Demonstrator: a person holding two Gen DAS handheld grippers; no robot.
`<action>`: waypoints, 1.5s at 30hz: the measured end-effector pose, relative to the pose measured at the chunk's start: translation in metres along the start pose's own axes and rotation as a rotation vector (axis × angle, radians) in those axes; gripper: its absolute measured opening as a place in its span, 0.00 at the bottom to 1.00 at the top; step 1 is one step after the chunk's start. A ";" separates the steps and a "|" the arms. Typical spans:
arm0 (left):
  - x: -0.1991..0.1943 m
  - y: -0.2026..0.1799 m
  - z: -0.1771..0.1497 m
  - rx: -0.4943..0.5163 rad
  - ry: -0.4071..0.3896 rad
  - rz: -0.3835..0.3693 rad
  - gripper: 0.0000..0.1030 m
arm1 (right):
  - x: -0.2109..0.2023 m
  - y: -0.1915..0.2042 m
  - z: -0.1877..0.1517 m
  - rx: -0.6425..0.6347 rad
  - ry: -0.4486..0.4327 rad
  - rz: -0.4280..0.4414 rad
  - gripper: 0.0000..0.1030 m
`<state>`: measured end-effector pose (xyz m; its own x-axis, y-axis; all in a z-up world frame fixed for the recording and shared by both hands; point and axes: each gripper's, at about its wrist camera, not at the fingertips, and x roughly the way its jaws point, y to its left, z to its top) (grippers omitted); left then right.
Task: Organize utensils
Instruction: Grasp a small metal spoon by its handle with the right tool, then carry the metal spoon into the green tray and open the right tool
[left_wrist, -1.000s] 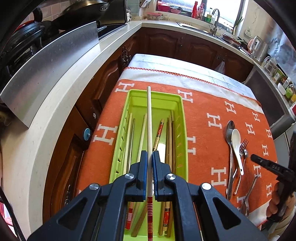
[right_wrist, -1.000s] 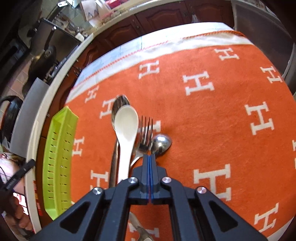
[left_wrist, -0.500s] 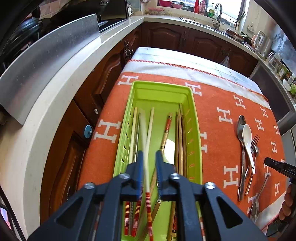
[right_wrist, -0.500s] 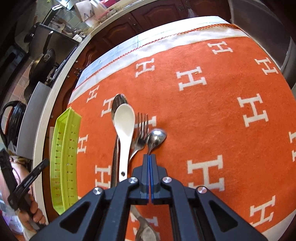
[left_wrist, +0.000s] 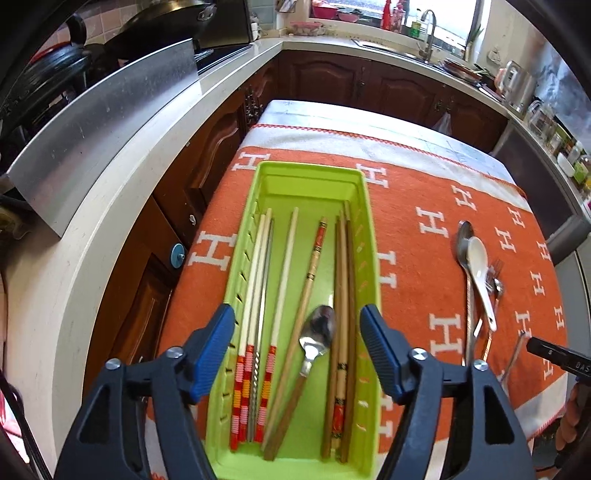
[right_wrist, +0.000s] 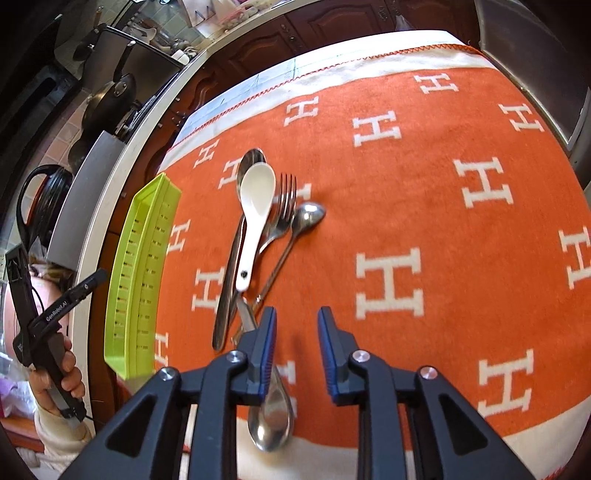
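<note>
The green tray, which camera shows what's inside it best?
The left wrist view: it looks down into the green tray, showing chopsticks and a metal spoon on its floor. The right wrist view catches only its slotted outer wall edge-on, contents hidden.

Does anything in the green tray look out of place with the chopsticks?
Yes. A metal spoon lies in the green tray among the chopsticks, its bowl up against the brown pair, while the other spoons and the fork sit grouped on the orange cloth. It looks missorted.
</note>
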<state>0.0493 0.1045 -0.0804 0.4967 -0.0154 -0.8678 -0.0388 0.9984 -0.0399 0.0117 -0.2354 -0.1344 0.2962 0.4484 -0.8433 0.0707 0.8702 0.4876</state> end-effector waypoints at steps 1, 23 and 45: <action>-0.003 -0.003 -0.002 0.005 0.001 -0.006 0.73 | 0.000 -0.001 -0.002 0.000 0.003 0.006 0.22; -0.023 -0.086 -0.033 0.178 0.027 -0.147 0.75 | 0.024 0.017 -0.023 -0.117 0.105 0.055 0.30; -0.031 -0.067 -0.024 0.151 -0.021 -0.085 0.75 | -0.007 0.072 -0.013 -0.346 -0.066 0.043 0.01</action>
<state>0.0157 0.0365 -0.0631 0.5110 -0.1007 -0.8537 0.1343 0.9903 -0.0363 0.0027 -0.1727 -0.0963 0.3539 0.4822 -0.8014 -0.2671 0.8733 0.4075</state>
